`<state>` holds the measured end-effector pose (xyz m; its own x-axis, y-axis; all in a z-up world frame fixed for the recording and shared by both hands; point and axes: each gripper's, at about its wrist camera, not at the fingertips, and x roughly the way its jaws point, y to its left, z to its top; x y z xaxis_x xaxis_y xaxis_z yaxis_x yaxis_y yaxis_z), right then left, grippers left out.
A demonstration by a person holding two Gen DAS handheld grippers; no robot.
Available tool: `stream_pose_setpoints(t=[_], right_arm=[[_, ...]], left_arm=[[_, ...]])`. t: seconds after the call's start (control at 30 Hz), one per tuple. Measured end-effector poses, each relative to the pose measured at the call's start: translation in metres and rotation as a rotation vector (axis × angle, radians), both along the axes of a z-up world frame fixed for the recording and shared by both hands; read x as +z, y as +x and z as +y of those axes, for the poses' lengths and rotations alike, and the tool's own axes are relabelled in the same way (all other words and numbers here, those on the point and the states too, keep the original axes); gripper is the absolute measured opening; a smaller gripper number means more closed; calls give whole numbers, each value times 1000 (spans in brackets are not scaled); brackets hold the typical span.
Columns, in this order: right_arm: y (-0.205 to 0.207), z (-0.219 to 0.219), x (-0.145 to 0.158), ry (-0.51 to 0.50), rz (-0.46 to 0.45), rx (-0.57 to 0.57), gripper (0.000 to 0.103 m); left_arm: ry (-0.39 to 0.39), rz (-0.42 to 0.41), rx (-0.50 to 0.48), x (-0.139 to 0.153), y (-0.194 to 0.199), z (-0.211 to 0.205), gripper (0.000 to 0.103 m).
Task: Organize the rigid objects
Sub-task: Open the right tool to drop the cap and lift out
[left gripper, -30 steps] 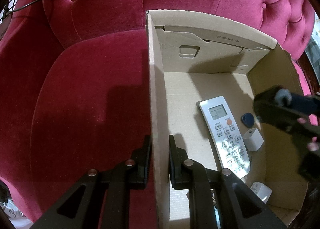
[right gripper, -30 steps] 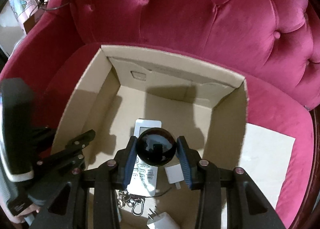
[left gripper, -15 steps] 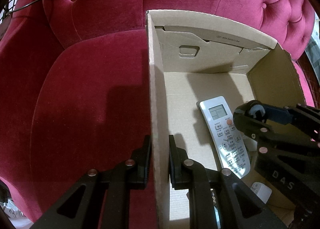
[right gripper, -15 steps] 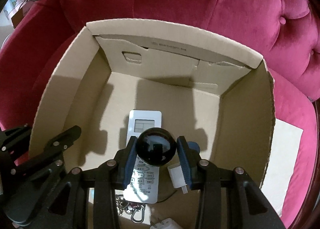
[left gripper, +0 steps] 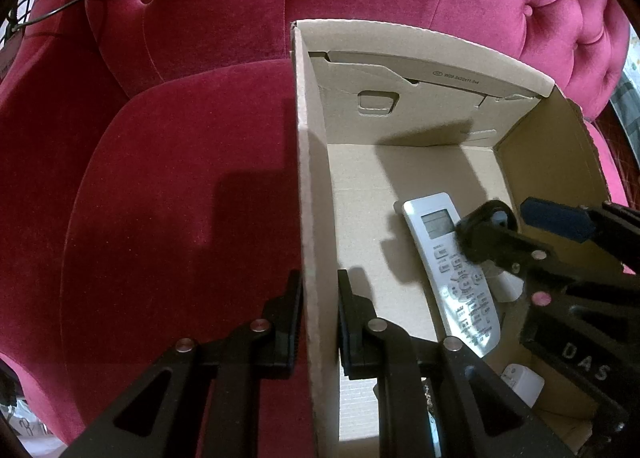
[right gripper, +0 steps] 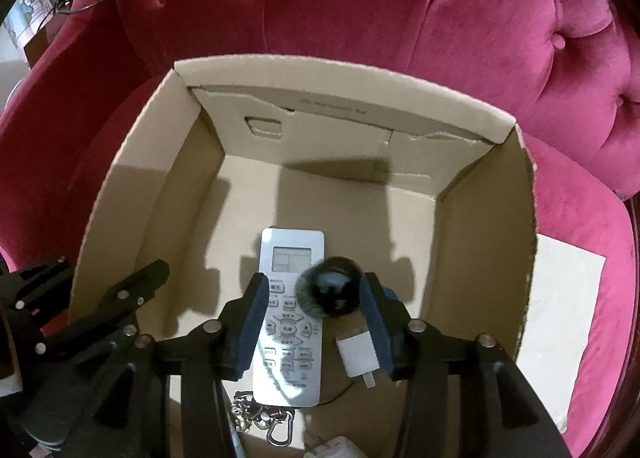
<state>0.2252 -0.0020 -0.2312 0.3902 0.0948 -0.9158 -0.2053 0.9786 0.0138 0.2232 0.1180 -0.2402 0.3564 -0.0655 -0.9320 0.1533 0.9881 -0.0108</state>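
So the black ball is sitting between my right gripper fingers, down inside the cardboard box, right over the top half of the white remote. The jaws have just been opening, and there's now a clear gap on the left side of the ball. It looks smeared in the right wrist view, so I think it's already loose and dropping, but I can't say for sure it's off the right pad. Counting those fingers as spread, not pinching.

My left gripper is pressed tight on the box's left wall, one finger outside and one inside, holding the box steady on the red sofa.

What's around it in the box: a small white charger just beside the remote on the right, a bunch of keys with a carabiner at the near end, and another white plug at the bottom edge.

What bugs me from here: it's a ball and it's landing on the hard, slick remote, so it'll probably bounce or roll off toward a corner. The walls look tall enough to keep it in, fine. The bigger risk is pulling the right hand out carelessly and catching the right wall with a finger. And if I let go with the left too early, the box could tip on that soft cushion.
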Motion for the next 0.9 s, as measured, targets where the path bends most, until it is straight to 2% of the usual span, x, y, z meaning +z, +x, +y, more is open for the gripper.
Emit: stream_pose_setpoints(t=[0.3,0.5,0.9], right_arm=[[-9,-2,26,14,-48,-23,57],[-15,-11,42,15,-64,-48,66],[-41,-53,70,3,-85,-182,74]], left_arm=[[4,0,0,0,0,-1,17],[10,-1,-2,0,0,-2,17],[20,-2,-1,0,-1,-7,16]])
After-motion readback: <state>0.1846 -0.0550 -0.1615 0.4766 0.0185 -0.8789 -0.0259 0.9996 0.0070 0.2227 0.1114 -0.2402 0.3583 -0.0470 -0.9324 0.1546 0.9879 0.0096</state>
